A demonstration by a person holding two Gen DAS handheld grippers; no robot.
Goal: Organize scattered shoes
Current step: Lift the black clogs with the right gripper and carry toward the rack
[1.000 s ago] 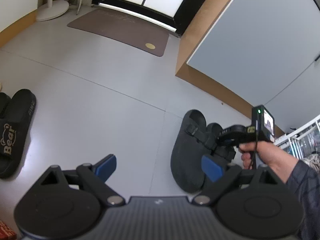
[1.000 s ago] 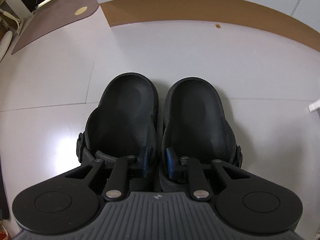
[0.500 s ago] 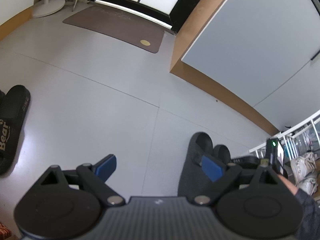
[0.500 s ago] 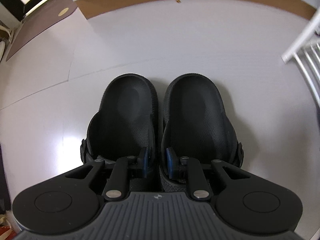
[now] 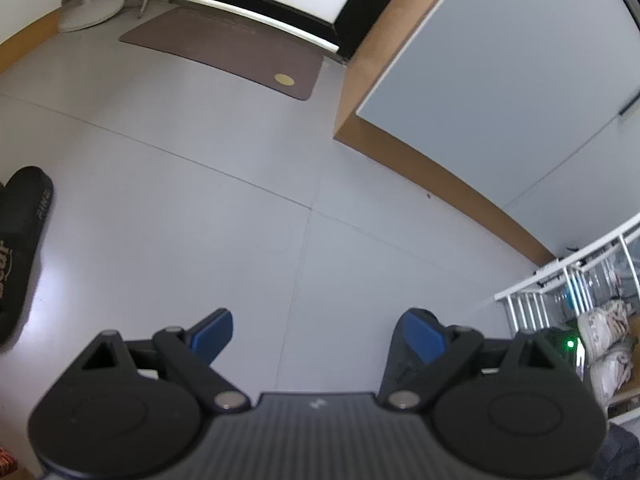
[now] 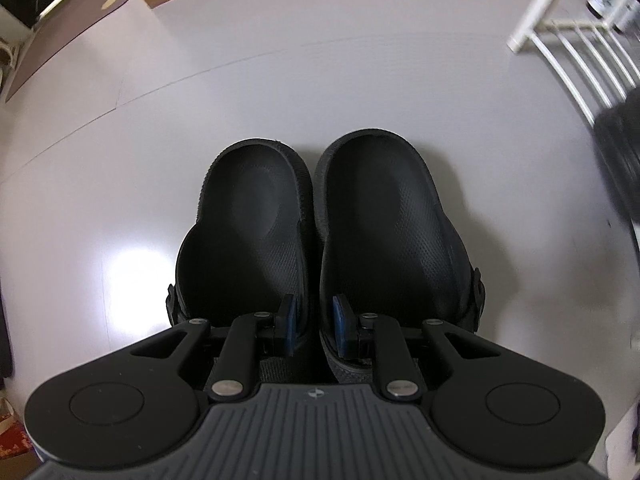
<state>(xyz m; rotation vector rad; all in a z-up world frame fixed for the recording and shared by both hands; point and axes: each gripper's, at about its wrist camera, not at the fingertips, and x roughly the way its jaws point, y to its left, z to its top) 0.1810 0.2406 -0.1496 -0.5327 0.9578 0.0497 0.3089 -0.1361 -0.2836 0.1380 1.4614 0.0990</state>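
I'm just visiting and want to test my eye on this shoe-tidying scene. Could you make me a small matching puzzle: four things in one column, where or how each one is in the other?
Things:
1. left gripper
2. right gripper
3. black slide sandal
4. brown doormat

States or places:
A. lies flat at the glass door
B. jaws wide apart over bare floor
C. on the floor at the left edge of the left wrist view
D. pinching the inner walls of the pair of black clogs

Pairs: 1-B, 2-D, 3-C, 4-A
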